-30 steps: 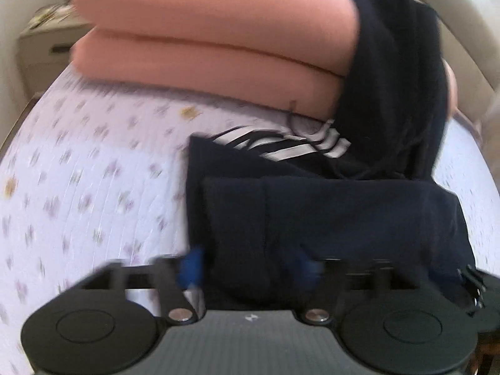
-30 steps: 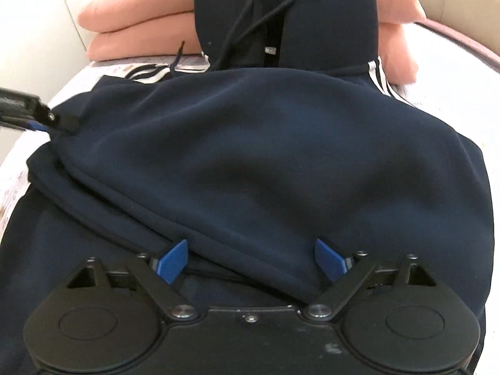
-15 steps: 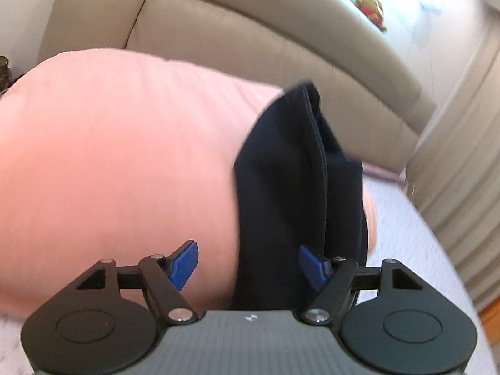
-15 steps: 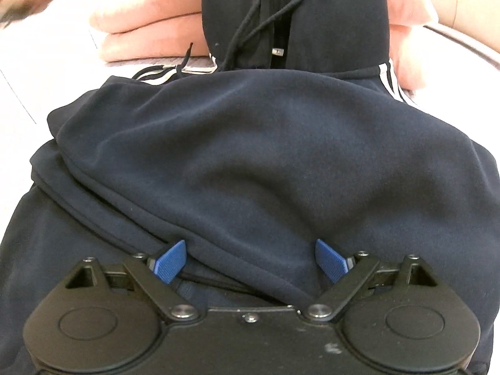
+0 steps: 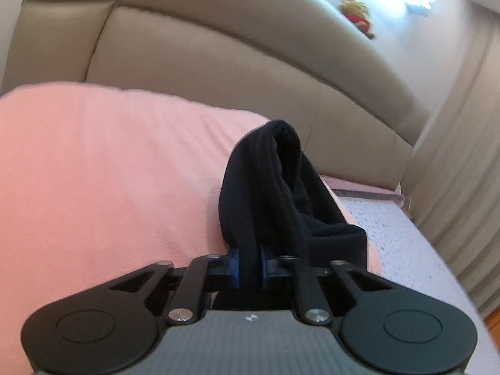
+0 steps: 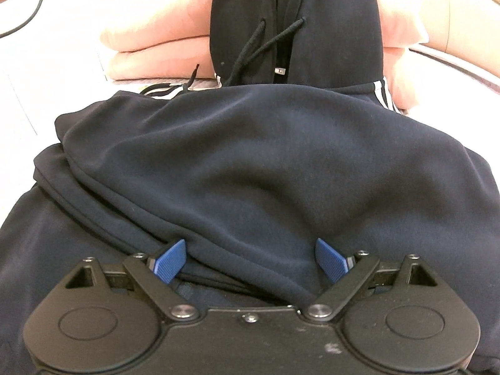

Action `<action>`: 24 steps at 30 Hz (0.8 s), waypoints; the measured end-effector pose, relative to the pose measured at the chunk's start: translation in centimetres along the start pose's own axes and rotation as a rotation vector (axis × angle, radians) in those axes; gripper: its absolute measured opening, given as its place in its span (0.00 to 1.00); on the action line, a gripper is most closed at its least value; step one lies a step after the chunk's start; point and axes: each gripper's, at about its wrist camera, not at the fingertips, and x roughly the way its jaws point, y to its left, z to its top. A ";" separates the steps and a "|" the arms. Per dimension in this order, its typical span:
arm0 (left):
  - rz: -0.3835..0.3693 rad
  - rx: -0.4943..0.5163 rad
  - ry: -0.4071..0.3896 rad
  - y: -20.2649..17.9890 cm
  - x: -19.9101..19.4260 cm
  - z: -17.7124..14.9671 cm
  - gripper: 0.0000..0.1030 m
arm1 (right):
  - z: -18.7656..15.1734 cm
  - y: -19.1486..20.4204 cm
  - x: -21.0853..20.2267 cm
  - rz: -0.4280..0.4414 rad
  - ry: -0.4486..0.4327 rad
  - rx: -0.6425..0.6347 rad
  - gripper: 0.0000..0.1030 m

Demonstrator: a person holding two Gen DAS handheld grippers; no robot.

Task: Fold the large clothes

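A dark navy hoodie (image 6: 250, 162) with white sleeve stripes lies partly folded on the bed. Its hood (image 6: 297, 25) with drawstrings lies up over the pink pillows. My left gripper (image 5: 249, 265) is shut on the hood's edge (image 5: 275, 187), beside the top pillow. My right gripper (image 6: 250, 261) is open, its blue pads (image 6: 170, 261) spread low over the folded body of the hoodie, touching or nearly touching the cloth.
Two stacked pink pillows (image 6: 156, 47) lie against a beige padded headboard (image 5: 218, 62). The white floral bedspread (image 5: 406, 243) shows to the right, curtains (image 5: 462, 156) beyond it. A person's arm and a cable (image 6: 28, 22) show at the top left of the right wrist view.
My left gripper has left the hoodie's folded side, risen to the pillows and shut on the hood's edge. The right gripper has stayed open over the hoodie.
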 end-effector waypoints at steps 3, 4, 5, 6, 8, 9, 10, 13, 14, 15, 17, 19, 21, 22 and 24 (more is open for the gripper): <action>-0.058 0.101 -0.074 -1.8 -2.7 -1.0 0.13 | 0.0 0.1 -0.2 -0.003 0.001 0.003 1.00; -0.104 0.115 -0.094 -2.2 -3.9 -1.4 0.13 | -0.1 0.1 -0.2 -0.004 -0.001 0.005 1.00; -0.141 0.129 -0.108 -2.8 -4.9 -1.6 0.13 | -0.1 0.1 -0.3 -0.005 -0.005 0.006 1.00; -0.174 0.151 -0.118 -3.4 -6.2 -2.2 0.13 | -0.2 0.1 -0.4 -0.005 -0.009 0.005 1.00; -0.228 0.196 -0.130 -4.7 -8.3 -3.6 0.13 | -0.3 -0.2 -0.6 0.004 -0.018 0.012 1.00; -0.255 0.217 -0.131 -5.1 -9.5 -4.4 0.13 | -0.4 -0.3 -0.7 0.010 -0.021 0.015 1.00; -0.284 0.250 -0.130 -5.7 -10.8 -5.5 0.13 | -0.4 -0.5 -0.9 0.018 -0.025 0.016 1.00; -0.339 0.389 -0.088 -8.0 -15.0 -9.5 0.13 | -0.6 -2.0 -2.1 0.065 -0.035 0.081 0.99; -0.359 0.432 -0.062 -8.7 -16.0 -11.1 0.12 | -1.0 -3.0 -3.1 0.089 -0.058 0.142 0.99; -0.385 0.471 -0.020 -9.3 -17.1 -12.9 0.13 | -1.4 -4.0 -4.0 0.095 -0.082 0.208 0.99; -0.434 0.516 0.080 -9.9 -18.7 -16.8 0.20 | -2.5 -6.3 -6.3 0.063 -0.123 0.341 1.00; -0.433 0.492 0.192 -9.4 -19.2 -20.8 0.48 | -3.6 -9.0 -8.6 0.019 -0.138 0.461 1.00; -0.419 0.412 0.263 -8.0 -19.0 -23.8 0.65 | -4.5 -11.4 -10.5 -0.017 -0.140 0.572 1.00; -0.404 0.364 0.279 -7.2 -18.5 -24.6 0.66 | -4.8 -12.6 -11.4 -0.038 -0.146 0.633 1.00; -0.342 0.240 0.308 -4.9 -16.8 -25.8 0.65 | -5.1 -14.9 -12.9 -0.041 -0.175 0.757 1.00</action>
